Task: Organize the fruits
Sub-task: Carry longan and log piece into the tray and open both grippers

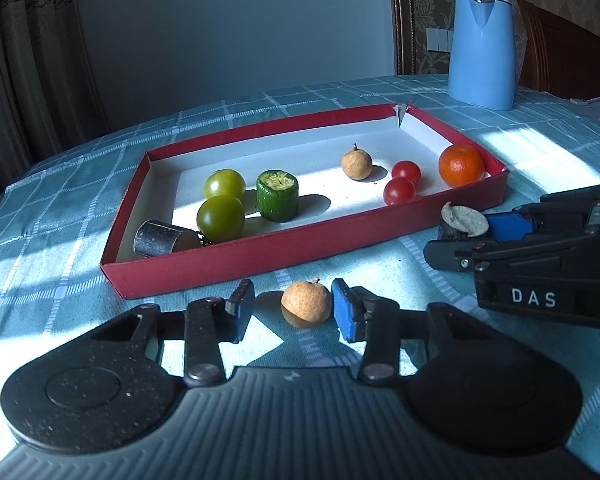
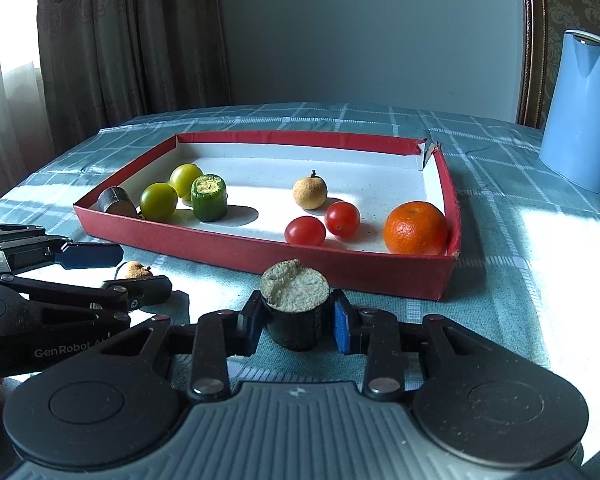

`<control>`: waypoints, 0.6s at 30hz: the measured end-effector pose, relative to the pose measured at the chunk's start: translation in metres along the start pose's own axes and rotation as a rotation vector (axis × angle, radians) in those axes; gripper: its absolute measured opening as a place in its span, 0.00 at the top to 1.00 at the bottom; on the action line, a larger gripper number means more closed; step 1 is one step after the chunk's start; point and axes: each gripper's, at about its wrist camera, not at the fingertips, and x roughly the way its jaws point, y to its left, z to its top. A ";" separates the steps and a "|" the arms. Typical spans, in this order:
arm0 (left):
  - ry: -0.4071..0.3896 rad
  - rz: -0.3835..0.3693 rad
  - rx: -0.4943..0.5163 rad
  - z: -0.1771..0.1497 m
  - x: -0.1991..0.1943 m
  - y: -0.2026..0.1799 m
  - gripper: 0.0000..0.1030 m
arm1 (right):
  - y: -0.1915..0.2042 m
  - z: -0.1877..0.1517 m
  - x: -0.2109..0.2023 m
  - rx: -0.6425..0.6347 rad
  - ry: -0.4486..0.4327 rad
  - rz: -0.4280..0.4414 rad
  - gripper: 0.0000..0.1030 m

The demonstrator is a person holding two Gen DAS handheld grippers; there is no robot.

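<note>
As seen from the left wrist, step in hand: pickup of a loose longan point(image 1: 306, 304) from the tablecloth point(image 1: 60, 240), in front of the red tray point(image 1: 260, 252).
Left tool state: the left gripper point(image 1: 294, 308) brackets the longan; the blue pad lies against one side, and a gap shows on the other. The grip is judged not yet made.
Longan location: on the cloth, outside the tray, just beside its near wall.
Next move, left: finish the squeeze lightly, since the shell looks brittle, then lift above the tray wall before carrying inward.
Writing, left view: DAS lettering point(image 1: 534, 298) in white on the body of the right gripper point(image 1: 466, 240).

As seen from the right wrist, step in hand: pickup of a dark cut piece point(image 2: 294, 292) with a pale, rough top face.
Right tool state: the pads sit against both sides of the piece, pinching it.
Piece location: upright on the cloth, near the tray's front wall, outside it.
Next move, right: raise it clear of the wall and set it on bare tray floor.
Writing, right view: GenRobot lettering point(image 2: 66, 351) on the left tool; further characters are cut off.
</note>
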 end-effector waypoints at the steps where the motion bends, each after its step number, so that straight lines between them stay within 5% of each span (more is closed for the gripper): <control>1: -0.001 -0.001 0.005 0.000 0.000 -0.001 0.66 | -0.001 0.000 0.000 0.004 0.000 0.003 0.67; 6: -0.005 -0.004 0.011 0.000 0.000 -0.002 0.75 | -0.001 0.000 0.000 0.006 0.000 0.004 0.67; 18: -0.062 0.008 0.008 -0.003 -0.014 -0.001 0.76 | -0.001 0.000 -0.001 0.006 -0.003 0.006 0.67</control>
